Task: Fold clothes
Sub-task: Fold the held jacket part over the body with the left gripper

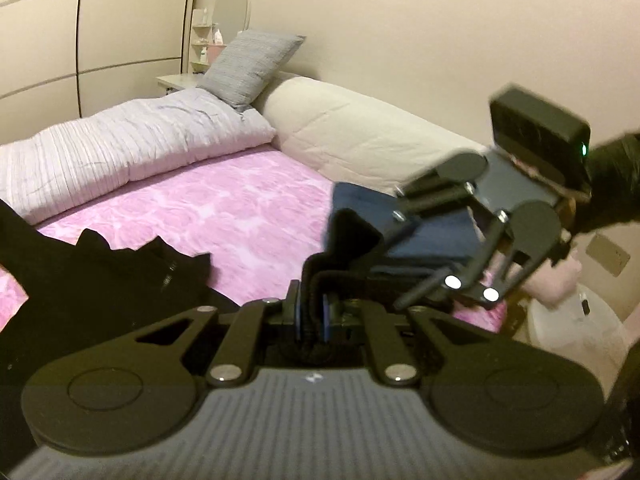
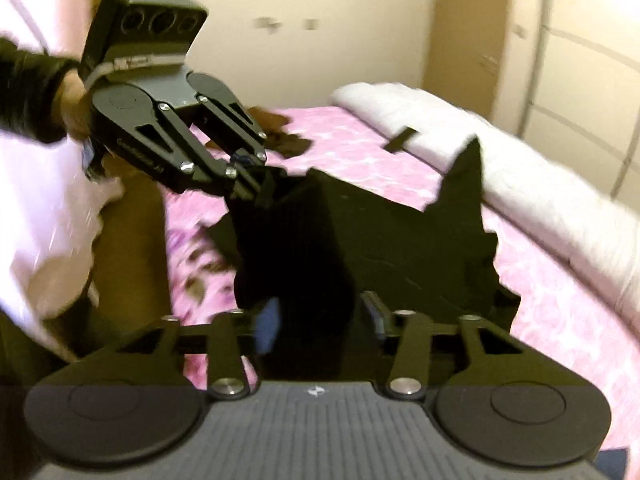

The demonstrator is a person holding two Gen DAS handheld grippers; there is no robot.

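Observation:
A black garment (image 1: 100, 288) lies partly on the pink bed sheet (image 1: 240, 208) and partly lifted between the two grippers. My left gripper (image 1: 310, 312) is shut on a bunched edge of it; in the right wrist view that gripper (image 2: 260, 184) pinches the cloth's upper corner. There the black garment (image 2: 400, 232) hangs and spreads over the sheet (image 2: 560, 320). My right gripper (image 2: 320, 320) has its jaws apart with black cloth between them, and a blue pad (image 2: 266, 328) shows bare. The left wrist view shows my right gripper (image 1: 376, 268) close by.
A folded dark blue stack (image 1: 432, 236) sits on the bed behind the grippers. A rolled pale duvet (image 1: 120, 148), a grey pillow (image 1: 252, 68) and a white bolster (image 1: 360, 128) line the far side. Brown clothing (image 2: 280, 132) lies further up. A person's white top (image 2: 40, 200) fills the left.

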